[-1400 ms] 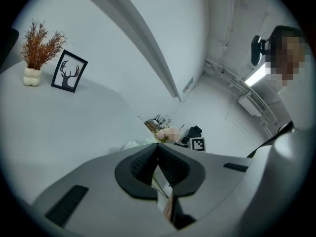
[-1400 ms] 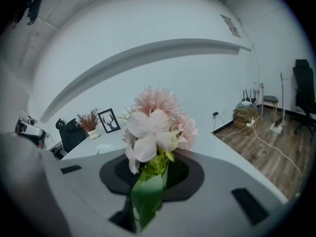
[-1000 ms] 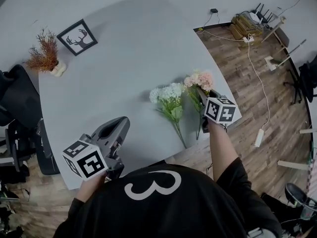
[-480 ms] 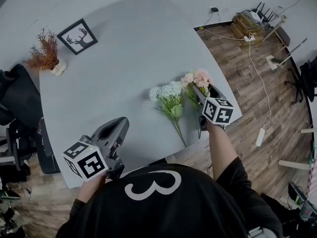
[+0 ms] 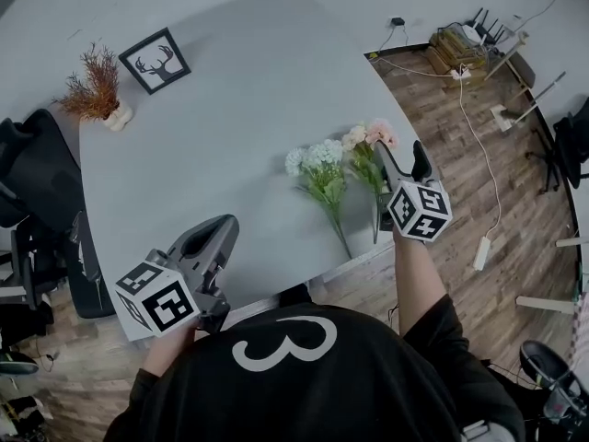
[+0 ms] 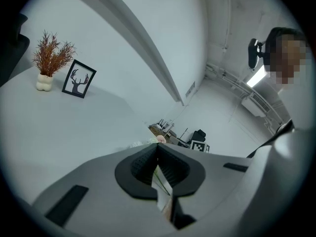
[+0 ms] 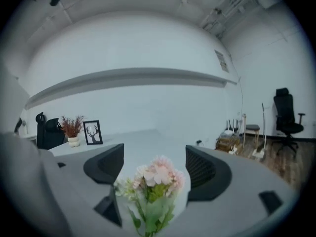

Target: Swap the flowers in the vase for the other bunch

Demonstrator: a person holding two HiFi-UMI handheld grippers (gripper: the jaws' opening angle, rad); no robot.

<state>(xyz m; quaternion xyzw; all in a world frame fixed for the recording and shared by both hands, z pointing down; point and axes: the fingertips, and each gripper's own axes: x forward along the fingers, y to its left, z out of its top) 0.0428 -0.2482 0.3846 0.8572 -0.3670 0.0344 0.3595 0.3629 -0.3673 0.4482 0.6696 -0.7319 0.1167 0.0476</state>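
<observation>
A small white vase point(image 5: 115, 118) with rust-brown dried sprigs point(image 5: 95, 88) stands at the table's far left corner, and shows in the left gripper view as the vase point(image 6: 44, 81) and far off in the right gripper view as the vase point(image 7: 73, 141). Two bunches lie side by side near the table's right edge: a white-green bunch point(image 5: 318, 167) and a pink bunch point(image 5: 370, 142). My right gripper point(image 5: 401, 159) hangs just above the pink bunch point(image 7: 157, 176). Its jaws have just been opening and stand open, the blooms between them but untouched. My left gripper point(image 5: 213, 239) is shut and empty near the front edge, its pads point(image 6: 170, 164) together.
A framed deer picture point(image 5: 158, 60) stands beside the vase. The table's point(image 5: 239, 109) curved right edge runs close under the pink bunch. A black chair point(image 5: 32, 182) stands at the left. Cables and a power strip point(image 5: 481, 254) lie on the wooden floor to the right.
The right gripper's jaws have opened off the pink bunch and the gripper has lifted. The pink bunch now lies on the table beside the white-green one. The left gripper has barely shifted.
</observation>
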